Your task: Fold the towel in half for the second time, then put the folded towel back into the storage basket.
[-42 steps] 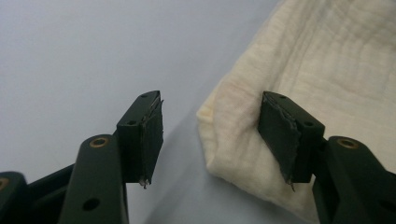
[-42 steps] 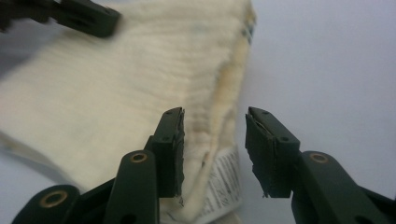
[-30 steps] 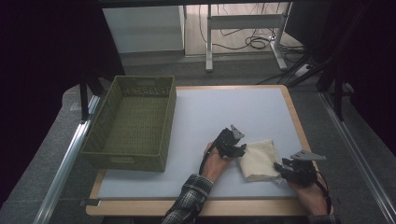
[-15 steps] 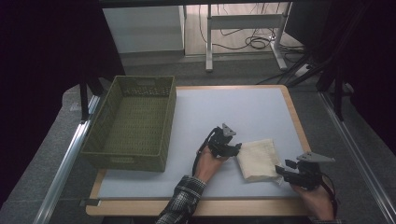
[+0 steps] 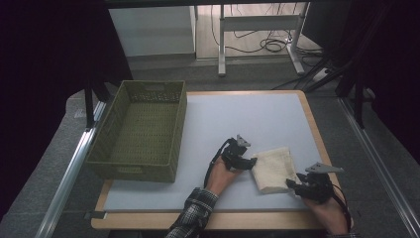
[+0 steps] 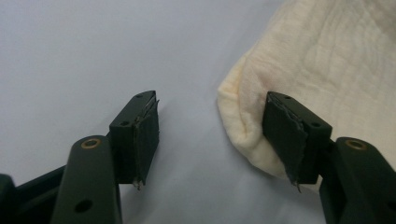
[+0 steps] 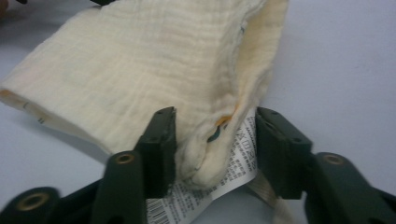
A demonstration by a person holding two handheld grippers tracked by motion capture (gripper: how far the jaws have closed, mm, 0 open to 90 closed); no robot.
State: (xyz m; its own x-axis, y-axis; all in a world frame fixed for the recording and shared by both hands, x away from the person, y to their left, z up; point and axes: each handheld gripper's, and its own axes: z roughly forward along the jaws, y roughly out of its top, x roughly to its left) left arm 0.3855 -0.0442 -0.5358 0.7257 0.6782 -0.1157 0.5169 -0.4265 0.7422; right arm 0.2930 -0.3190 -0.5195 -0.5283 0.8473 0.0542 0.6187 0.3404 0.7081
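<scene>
A folded cream cloth point(image 5: 271, 168) lies on the pale table top point(image 5: 247, 114), near the front right. My left gripper point(image 5: 250, 162) is at the cloth's left edge. Its jaws are open in the left gripper view point(image 6: 217, 135), one resting against the rounded fold of the cloth point(image 6: 327, 56) and the other over bare table. My right gripper point(image 5: 291, 184) is at the cloth's near right corner. In the right gripper view point(image 7: 215, 144) the jaws stand apart, with the corner of the cloth point(image 7: 154, 60) and its white printed label point(image 7: 233, 163) between them.
An empty green woven basket point(image 5: 133, 171) sits on the left part of the table. The table's wooden rim point(image 5: 317, 134) runs close to my right hand. Desk legs and cables point(image 5: 267, 44) lie on the floor beyond the table.
My right hand has dropped slightly toward the table's near edge, staying at the cloth's corner. The left gripper has shifted a little at the cloth's left edge. The cloth has stayed in place.
</scene>
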